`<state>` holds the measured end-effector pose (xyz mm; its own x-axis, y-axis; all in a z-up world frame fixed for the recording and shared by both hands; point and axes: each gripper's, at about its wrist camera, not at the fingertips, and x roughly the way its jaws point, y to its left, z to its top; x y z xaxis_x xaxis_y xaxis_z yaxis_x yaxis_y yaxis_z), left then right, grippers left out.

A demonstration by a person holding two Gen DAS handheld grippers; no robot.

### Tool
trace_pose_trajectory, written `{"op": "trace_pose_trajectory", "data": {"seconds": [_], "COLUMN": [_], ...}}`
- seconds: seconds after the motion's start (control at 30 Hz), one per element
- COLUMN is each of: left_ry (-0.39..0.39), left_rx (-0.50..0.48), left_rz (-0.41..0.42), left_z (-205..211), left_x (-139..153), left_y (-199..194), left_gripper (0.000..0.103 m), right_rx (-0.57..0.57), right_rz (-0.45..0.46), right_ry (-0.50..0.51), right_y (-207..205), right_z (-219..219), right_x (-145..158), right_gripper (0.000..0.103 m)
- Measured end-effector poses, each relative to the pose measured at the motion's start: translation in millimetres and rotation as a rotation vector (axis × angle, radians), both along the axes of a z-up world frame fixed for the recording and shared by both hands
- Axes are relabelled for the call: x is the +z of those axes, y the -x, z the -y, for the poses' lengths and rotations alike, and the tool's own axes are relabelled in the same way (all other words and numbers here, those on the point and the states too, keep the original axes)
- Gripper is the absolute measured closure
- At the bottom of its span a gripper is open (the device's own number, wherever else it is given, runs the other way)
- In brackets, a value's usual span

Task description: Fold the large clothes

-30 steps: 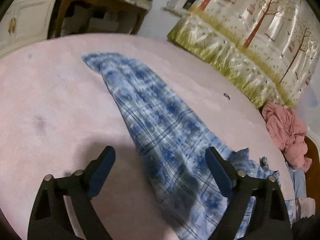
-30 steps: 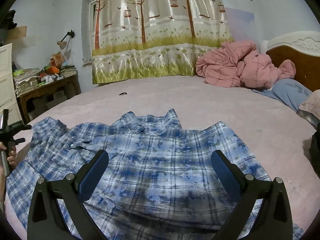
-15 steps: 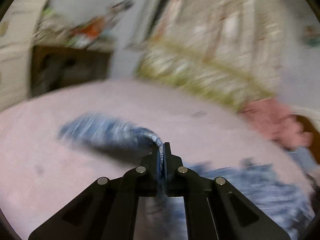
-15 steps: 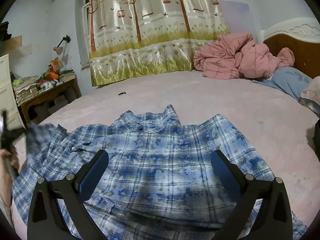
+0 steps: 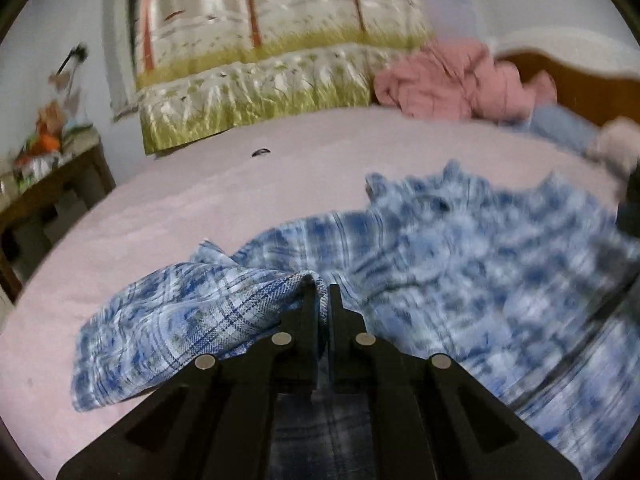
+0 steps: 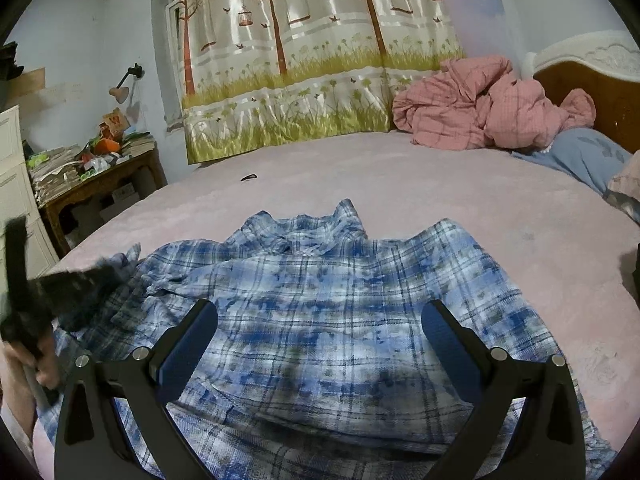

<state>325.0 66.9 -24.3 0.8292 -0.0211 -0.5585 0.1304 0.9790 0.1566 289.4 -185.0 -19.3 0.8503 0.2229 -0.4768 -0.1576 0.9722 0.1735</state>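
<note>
With the shirt [image 6: 340, 320] spread on the bed [image 6: 400, 184], the left gripper [image 5: 323, 300] pinches its sleeve [image 5: 192, 312] while the right gripper [image 6: 320, 332] hovers spread, so the thin fold could slip free and bunch.

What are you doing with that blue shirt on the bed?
A person is folding a blue plaid shirt that lies spread on the pink bed. The left gripper has its jaws shut on the shirt's sleeve and holds it bunched up beside the body of the shirt. The right gripper hangs over the middle of the shirt with its jaws wide open, holding nothing. The fold is not yet done.
</note>
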Motion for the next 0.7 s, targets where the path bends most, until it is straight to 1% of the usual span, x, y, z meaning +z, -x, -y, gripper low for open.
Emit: {"op": "trace_pose_trajectory", "data": {"seconds": [0.07, 0.1, 0.13, 0.17, 0.2, 0.23, 0.27, 0.3, 0.33, 0.37, 0.4, 0.43, 0.47, 0.5, 0.57, 0.6, 0.63, 0.67, 0.7], "left_ry": [0.000, 0.010, 0.025, 0.047, 0.066, 0.085, 0.104, 0.120, 0.148, 0.178, 0.214, 0.251, 0.278, 0.291, 0.286, 0.290, 0.299, 0.317, 0.333], "left_rx": [-0.014, -0.022, -0.026, -0.034, -0.041, -0.032, -0.008, 0.007, 0.021, 0.044, 0.079, 0.120, 0.160, 0.219, 0.360, 0.438, 0.496, 0.547, 0.575], "left_rz": [0.003, 0.002, -0.005, -0.017, -0.021, 0.001, 0.053, 0.097, 0.147, 0.179, 0.204, 0.215, 0.210, 0.192, 0.147, 0.101, 0.048, -0.025, -0.086], "left_z": [3, 3, 2, -1, -3, -8, -15, -19, -29, -41, -55, -71, -86, -103, -132, -150, -163, -179, -188], "left_x": [1, 2, 3, 5, 8, 14, 23, 30, 40, 47, 52, 54, 54, 53, 46, 38, 31, 20, 8], "left_y": [3, 3, 5, 6, 8, 13, 21, 23, 31, 35, 37, 37, 34, 30, 20, 12, 5, -3, -10], "left_gripper": [0.100, 0.097, 0.092, 0.075, 0.043, 0.028, 0.012, 0.009, 0.009, 0.005, 0.001, 0.001, 0.001, 0.001, 0.001, 0.001, 0.001, 0.001, 0.001], "right_rx": [-0.001, -0.005, -0.009, -0.010, -0.011, -0.013, -0.014, -0.015, -0.015, -0.016, -0.015, -0.016, -0.016, -0.016, -0.016, -0.016, -0.017, -0.017, -0.016], "right_rz": [-0.017, -0.024, -0.030, -0.035, -0.039, -0.042, -0.043, -0.044, -0.043, -0.042, -0.041, -0.040, -0.042, -0.043, -0.042, -0.042, -0.041, -0.041, -0.042], "right_ry": [-0.018, -0.025, -0.030, -0.034, -0.036, -0.037, -0.037, -0.037, -0.036, -0.034, -0.033, -0.030, -0.030, -0.031, -0.034, -0.034, -0.034, -0.035, -0.034], "right_y": [-3, -4, -5, -6, -6, -7, -7, -7, -7, -7, -7, -7, -8, -7, -7, -7, -7, -7, -7], "right_z": [2, 3, 4, 5, 6, 6, 6, 6, 6, 6, 6, 6, 6, 6, 6, 6, 6, 6, 7], "right_x": [-2, -3, -4, -5, -6, -6, -7, -6, -6, -6, -6, -6, -7, -7, -6, -6, -6, -6, -6], "right_gripper": [0.000, 0.000, 0.000, 0.000, 0.000, 0.000, 0.000, 0.000, 0.000, 0.000, 0.000, 0.000, 0.000, 0.000, 0.000, 0.000, 0.000, 0.000, 0.000]}}
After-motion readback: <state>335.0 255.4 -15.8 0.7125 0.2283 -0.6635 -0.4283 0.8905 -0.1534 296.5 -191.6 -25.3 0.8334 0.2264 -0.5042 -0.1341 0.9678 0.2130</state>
